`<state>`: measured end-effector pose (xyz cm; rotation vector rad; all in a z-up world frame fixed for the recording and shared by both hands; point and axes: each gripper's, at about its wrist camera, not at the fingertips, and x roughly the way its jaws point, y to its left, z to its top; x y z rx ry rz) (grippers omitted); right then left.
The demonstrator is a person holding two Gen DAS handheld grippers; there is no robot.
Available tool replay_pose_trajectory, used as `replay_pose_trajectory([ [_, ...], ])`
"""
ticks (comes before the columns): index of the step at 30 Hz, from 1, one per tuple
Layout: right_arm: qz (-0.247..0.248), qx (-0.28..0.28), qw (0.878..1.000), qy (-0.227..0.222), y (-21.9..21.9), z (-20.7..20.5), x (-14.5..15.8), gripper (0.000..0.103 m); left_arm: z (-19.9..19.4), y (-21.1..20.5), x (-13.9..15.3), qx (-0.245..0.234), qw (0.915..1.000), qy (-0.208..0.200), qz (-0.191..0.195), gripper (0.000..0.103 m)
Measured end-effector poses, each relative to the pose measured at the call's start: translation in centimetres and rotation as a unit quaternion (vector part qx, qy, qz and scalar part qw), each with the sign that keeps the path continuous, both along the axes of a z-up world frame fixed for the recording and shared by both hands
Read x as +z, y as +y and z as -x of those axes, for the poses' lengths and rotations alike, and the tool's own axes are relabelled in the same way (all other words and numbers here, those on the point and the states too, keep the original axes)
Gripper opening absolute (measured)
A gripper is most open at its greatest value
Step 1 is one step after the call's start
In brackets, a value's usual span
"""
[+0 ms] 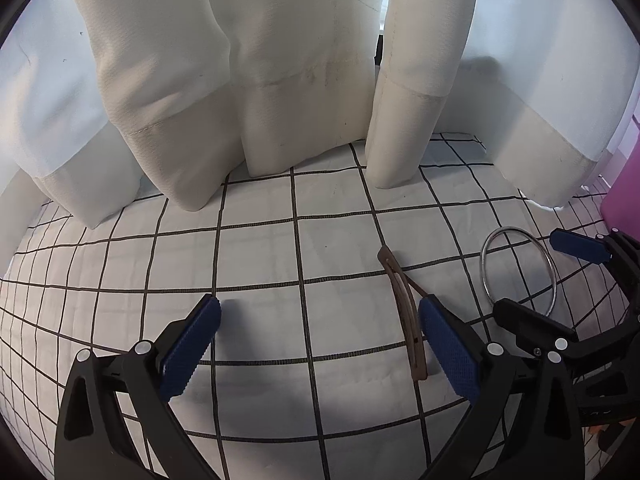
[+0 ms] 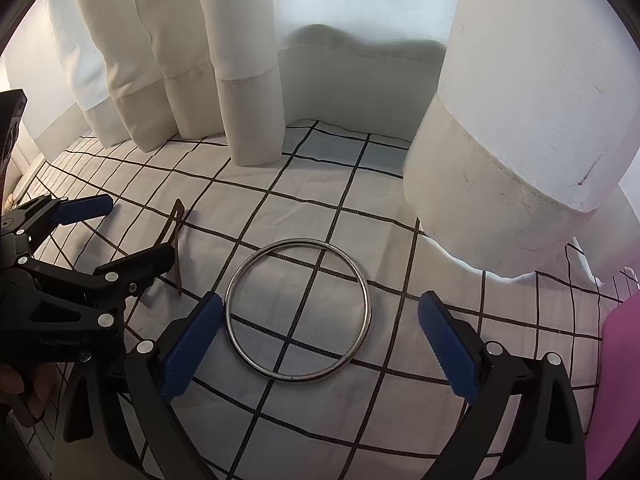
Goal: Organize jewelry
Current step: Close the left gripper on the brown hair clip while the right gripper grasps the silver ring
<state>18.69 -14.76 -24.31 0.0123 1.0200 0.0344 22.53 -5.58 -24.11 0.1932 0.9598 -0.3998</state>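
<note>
White grid-check cloth under cream curtains | silver bangle between spread right gripper fingers | left gripper spread beside brown hair clip

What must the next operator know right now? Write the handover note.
Left gripper: open, empty, low over the grid cloth; the brown hair clip lies just inside its right finger.
Right gripper: open, empty; the silver bangle lies flat between its fingers.
Done: nothing gripped yet.
Left: grasp both pieces and put them away; a pink object sits at far right.
</note>
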Motion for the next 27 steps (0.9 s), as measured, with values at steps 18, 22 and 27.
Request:
replay_pose_trajectory([
  [18,0.002,-0.015,1.000,-0.021,0.1,1.9,0.5,0.068,2.8,-1.7,0.9,-0.043,0.9985,-0.011,0.033,0.002],
  [22,-0.007,-0.022,0.999,-0.029,0.1,3.0,0.6,0.068,3.1,-0.3,0.8,-0.037,0.9984,-0.005,0.041,0.002],
  [27,-0.012,-0.025,0.999,-0.035,0.5,4.0,1.1,0.068,3.7,0.9,1.9,-0.029,0.9981,-0.012,0.053,0.002],
])
